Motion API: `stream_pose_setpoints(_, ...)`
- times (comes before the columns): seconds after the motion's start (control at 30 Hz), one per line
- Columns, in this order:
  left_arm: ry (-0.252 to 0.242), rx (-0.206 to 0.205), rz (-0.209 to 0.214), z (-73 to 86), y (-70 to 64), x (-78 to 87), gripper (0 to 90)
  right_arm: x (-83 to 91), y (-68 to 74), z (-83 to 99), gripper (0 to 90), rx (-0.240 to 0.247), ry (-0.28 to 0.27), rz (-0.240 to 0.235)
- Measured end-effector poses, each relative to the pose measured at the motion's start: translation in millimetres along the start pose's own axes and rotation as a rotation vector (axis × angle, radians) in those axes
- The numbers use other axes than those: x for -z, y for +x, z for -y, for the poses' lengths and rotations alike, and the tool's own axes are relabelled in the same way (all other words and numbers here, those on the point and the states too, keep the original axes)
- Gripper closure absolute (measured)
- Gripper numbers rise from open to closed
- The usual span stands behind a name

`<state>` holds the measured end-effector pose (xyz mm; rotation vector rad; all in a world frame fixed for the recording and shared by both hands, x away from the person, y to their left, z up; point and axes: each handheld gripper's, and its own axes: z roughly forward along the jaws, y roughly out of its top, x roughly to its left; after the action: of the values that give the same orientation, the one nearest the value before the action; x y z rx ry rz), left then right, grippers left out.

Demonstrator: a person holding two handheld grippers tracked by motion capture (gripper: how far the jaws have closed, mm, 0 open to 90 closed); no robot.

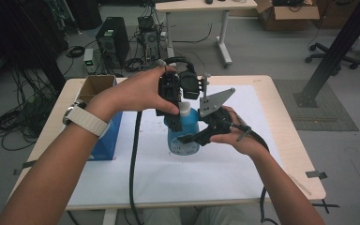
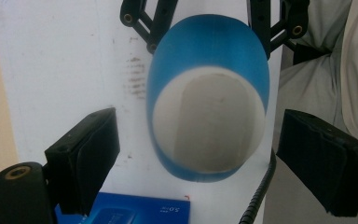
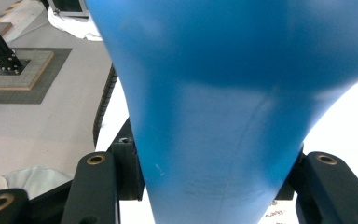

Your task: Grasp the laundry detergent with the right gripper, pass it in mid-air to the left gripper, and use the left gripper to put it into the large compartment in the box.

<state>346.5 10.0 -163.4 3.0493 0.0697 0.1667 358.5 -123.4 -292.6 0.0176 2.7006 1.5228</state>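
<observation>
The right gripper [image 1: 187,138] clenches the upright blue bottle [image 1: 183,136] from the right while the left gripper [image 2: 193,158], jaws released, hovers directly above its white cap [image 2: 209,121].

Bottle [image 1: 183,133] right of box [image 1: 104,136]

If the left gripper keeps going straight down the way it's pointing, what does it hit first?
Most likely the white cap of the blue bottle, which sits between its open jaws directly ahead. The right gripper clamps the bottle's body. How near the cap is, is hard to judge.
</observation>
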Motion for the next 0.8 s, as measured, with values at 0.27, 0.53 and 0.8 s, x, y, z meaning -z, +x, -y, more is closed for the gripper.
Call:
stream_pose_setpoints(0.27,-0.006,0.000,0.005,-2.3,2.3,-3.1,13.2,1.9,0.2,-2.5,44.3,0.006,-0.009,0.009)
stream_pose_setpoints(0.53,-0.010,-0.002,0.011,-4.2,2.9,-4.7,13.2,3.0,0.9,-3.4,44.3,0.000,-0.012,0.006)
stream_pose_setpoints(0.8,-0.015,-0.001,0.015,-4.0,3.2,-6.0,13.2,3.2,0.3,-3.9,44.3,-0.001,-0.011,0.009)
